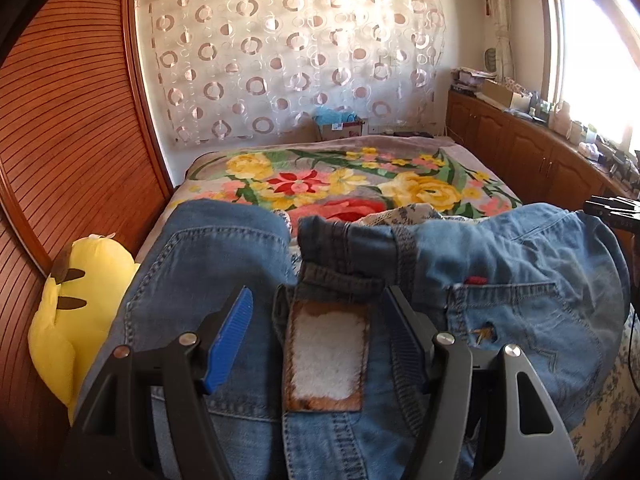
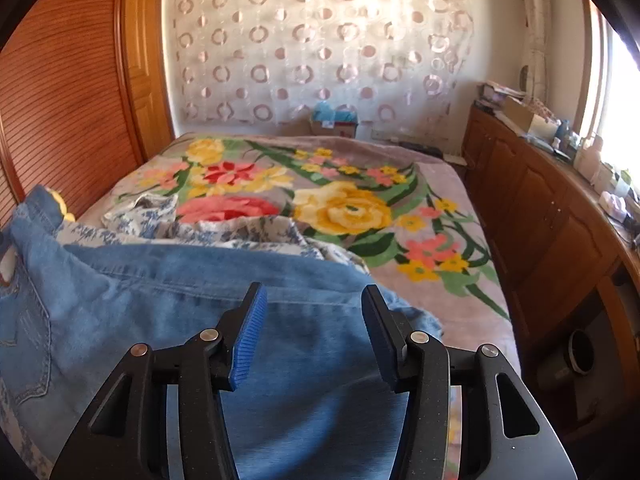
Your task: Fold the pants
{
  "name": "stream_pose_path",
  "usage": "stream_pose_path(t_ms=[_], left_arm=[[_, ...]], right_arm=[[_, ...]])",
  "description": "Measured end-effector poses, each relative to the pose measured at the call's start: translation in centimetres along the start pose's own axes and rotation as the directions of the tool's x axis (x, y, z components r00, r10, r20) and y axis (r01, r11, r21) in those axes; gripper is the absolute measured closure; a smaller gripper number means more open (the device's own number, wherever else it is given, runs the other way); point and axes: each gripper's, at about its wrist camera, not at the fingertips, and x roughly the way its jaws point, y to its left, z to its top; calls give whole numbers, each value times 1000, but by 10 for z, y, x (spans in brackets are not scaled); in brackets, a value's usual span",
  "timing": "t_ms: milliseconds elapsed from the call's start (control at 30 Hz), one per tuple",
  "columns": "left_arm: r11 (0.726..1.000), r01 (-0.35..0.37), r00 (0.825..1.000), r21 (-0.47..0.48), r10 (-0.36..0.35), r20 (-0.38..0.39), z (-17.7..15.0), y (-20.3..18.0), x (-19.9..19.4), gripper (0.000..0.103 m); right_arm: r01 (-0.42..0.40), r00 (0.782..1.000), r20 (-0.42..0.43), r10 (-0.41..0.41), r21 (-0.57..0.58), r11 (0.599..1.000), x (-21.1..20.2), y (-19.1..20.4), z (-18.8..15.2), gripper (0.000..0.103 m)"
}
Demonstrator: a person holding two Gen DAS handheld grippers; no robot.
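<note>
One floral blanket [image 2: 340, 208] under blue jeans [image 2: 248, 292].

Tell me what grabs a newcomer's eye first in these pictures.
The blue jeans sprawl across the near end of the bed, their leather patch between the open left gripper. Behind them spreads a bright floral blanket, and a yellow plush toy sits at the bed's left edge.
</note>
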Motion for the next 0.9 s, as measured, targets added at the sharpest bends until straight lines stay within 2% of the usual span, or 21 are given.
stream_pose_path(t_ms=[200,333,500,700,900], left_arm=[[1000,16,999,8,-15,-35,-6,1,8,51],[999,32,998,20,-31,-55,-8,-3,12,57],[999,20,995,30,-17,-94,-14,-4,20,65],[1000,14,995,25,-12,-97,-20,1,19,79],[999,8,995,43,-3,-100,-26,4,14,98]], right_arm=[[-75,996,-51,74,-17,997,14,24,-11,47],[-79,992,-103,77,-16,997,31,28,-20,46],[-66,987,-147,62,-21,998,45,27,-35,46],[-50,988,-148,44,-33,998,46,31,-37,42],[-49,988,-148,44,-30,998,46,31,-37,40]])
